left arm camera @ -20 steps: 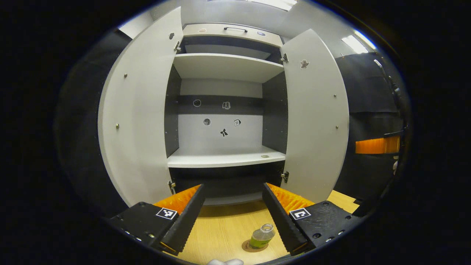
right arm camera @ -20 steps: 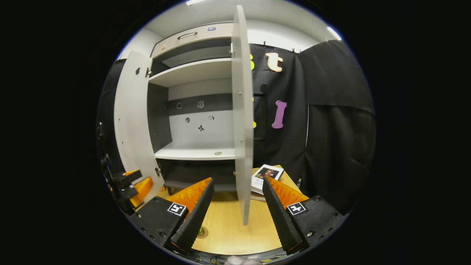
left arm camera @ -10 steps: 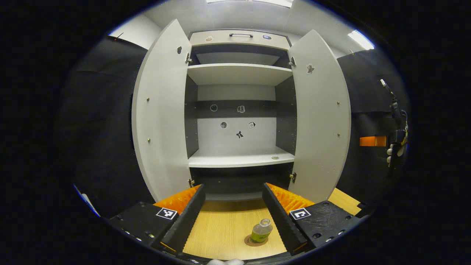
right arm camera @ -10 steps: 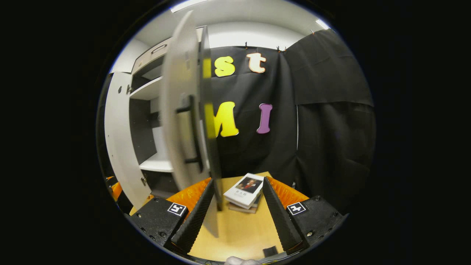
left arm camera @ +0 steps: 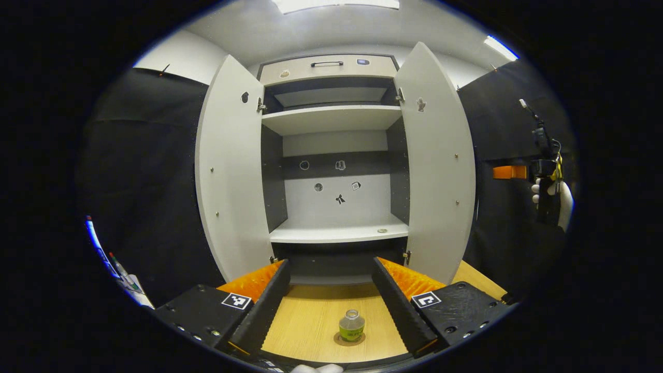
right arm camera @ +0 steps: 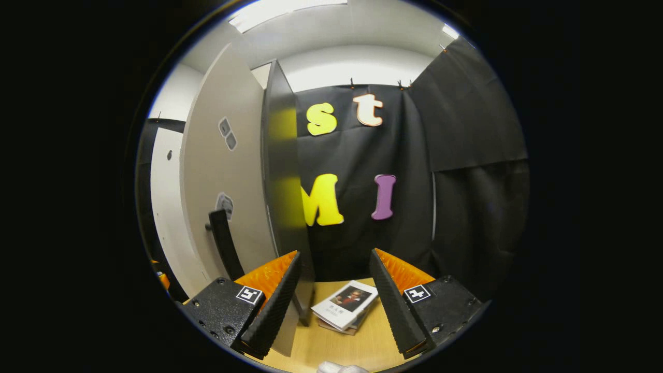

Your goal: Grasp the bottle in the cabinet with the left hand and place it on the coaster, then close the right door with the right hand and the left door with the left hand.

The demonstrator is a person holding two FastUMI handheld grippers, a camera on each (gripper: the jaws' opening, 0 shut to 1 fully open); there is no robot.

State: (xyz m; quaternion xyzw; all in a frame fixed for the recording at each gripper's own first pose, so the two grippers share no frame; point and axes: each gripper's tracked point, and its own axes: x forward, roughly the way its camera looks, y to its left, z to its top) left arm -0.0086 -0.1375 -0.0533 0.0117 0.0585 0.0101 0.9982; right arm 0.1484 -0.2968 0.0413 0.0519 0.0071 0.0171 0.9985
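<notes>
The cabinet [left arm camera: 331, 155] stands ahead of the left gripper [left arm camera: 330, 290], with the left door [left arm camera: 230, 176] swung out beyond the left finger and the right door [left arm camera: 437, 171] beyond the right finger. Its shelves look bare apart from a small round thing on the lower shelf, too small to identify. The wooden table [left arm camera: 311, 321] runs between the spread fingers. There, nearer the right finger than the left and touching neither, the bottle [left arm camera: 351, 326] stands upright on the coaster [left arm camera: 348, 340]. The left gripper holds nothing.

In the right gripper view the right door [right arm camera: 228, 171] rises past the left finger, outer face and dark edge toward the camera, with its dark handle [right arm camera: 224, 243] just above that finger. The right gripper [right arm camera: 331, 298] also stands spread and empty. A stack of books [right arm camera: 344, 305] lies on the table between its fingers.

Judging by this, the bottle step looks done and closing the right door is in hand. The next move likely calls for pressing a finger against the door's outer face and pushing it toward the cabinet front.

Whether the left finger already touches the door cannot be told. In the left gripper view the right gripper and its gloved hand [left arm camera: 551, 194] sit small and dim far beyond the right finger.
</notes>
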